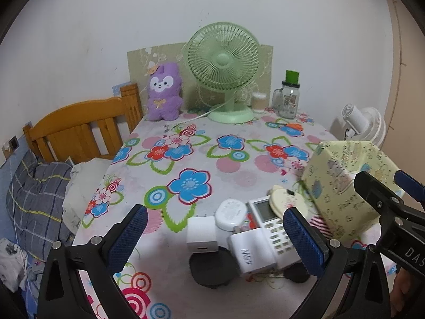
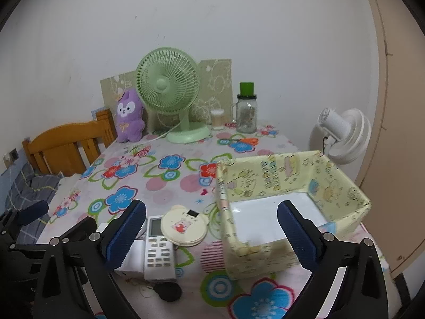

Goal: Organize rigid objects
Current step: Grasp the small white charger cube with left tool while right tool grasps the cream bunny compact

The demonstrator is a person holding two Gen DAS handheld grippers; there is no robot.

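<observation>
A pile of small things lies on the flowered table: two white charger cubes (image 1: 200, 232) (image 1: 251, 251), a white oval case (image 1: 230, 214), a white remote (image 1: 273, 226) (image 2: 158, 248), a cream bear-shaped compact (image 1: 288, 203) (image 2: 185, 225) and a black round object (image 1: 212, 268). A yellow patterned open box (image 2: 287, 207) (image 1: 348, 186) stands to their right, empty. My left gripper (image 1: 215, 236) is open, hovering over the pile. My right gripper (image 2: 211, 236) is open, between the remote and the box, and also shows in the left wrist view (image 1: 382, 194).
At the table's back stand a green fan (image 1: 223, 66) (image 2: 170, 93), a purple plush (image 1: 163, 93), a candle jar (image 1: 259, 102) and a glass mug-jar with green lid (image 1: 289, 95). A white fan (image 2: 342, 135) sits right; a wooden bed headboard (image 1: 79, 127) left.
</observation>
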